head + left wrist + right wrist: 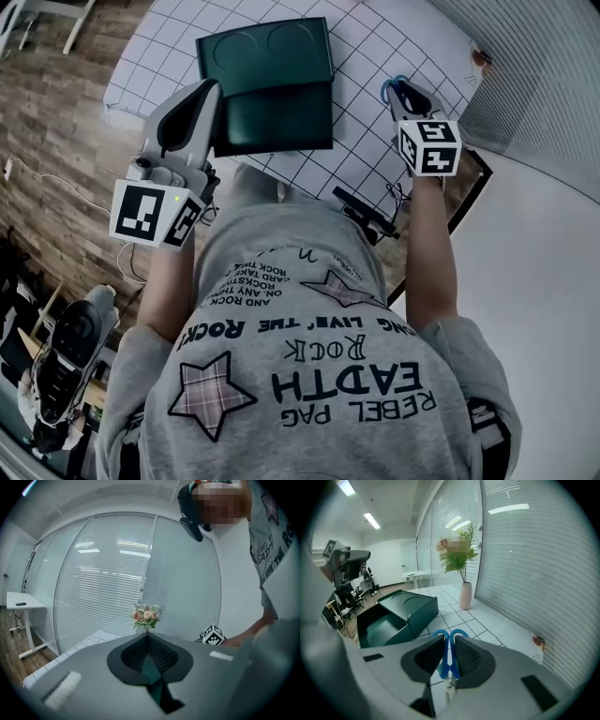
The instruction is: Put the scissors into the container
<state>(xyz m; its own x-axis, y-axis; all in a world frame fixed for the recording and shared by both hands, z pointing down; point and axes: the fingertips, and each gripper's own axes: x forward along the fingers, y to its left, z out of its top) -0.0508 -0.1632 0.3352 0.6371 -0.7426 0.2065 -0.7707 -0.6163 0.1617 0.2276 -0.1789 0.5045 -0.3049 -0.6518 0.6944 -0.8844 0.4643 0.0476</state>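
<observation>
— What is nearest us, at the right gripper?
— We see the scissors standing between its jaws. Both pads press on the blue handles, so we call that a firm grip. They are held above the table.
— Which way do they lie?
— Their long axis runs along the jaws. The handle loops poke out past the tips at 12 o'clock, and the metal pivot sits back toward us at 6 o'clock. We cannot see the blades.
— And the left gripper?
— Its jaws are drawn together at the tips, and we see nothing held between them.
— Further out?
— In the right gripper view the dark green container lies at 10 o'clock from the scissors, well apart. Its tray is open on the gridded table. Beyond, near 12 o'clock, a vase stands by the blinds.
</observation>
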